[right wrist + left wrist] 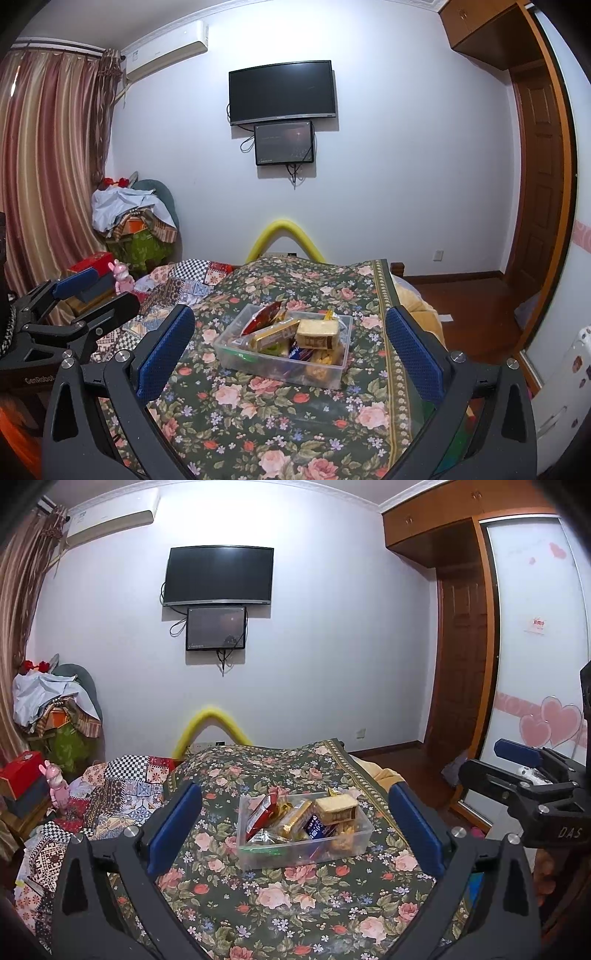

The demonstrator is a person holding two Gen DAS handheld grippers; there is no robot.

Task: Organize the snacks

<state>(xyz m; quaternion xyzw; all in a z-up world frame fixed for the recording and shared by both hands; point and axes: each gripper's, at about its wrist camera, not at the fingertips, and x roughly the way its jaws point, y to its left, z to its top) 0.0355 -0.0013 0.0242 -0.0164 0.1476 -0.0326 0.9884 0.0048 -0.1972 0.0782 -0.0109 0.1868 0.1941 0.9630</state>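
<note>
A clear plastic box (258,853) sits on a floral bedspread (295,904), filled with snacks: a red packet (264,812), a gold-wrapped bar (293,818), a pale cracker pack (337,808) and a blue packet (314,827). My left gripper (295,830) is open and empty, its blue pads either side of the box, held back from it. The same box (255,363) shows in the right wrist view, with my right gripper (291,350) open and empty, also short of it. Each gripper shows in the other's view, the right one (524,760) and the left one (88,291).
A patchwork quilt (110,797) and a pink toy (57,782) lie left of the bedspread. Red boxes (22,775) and a pile of clothes (55,705) stand at the left wall. A wardrobe (535,646) and a wooden door (461,664) are on the right.
</note>
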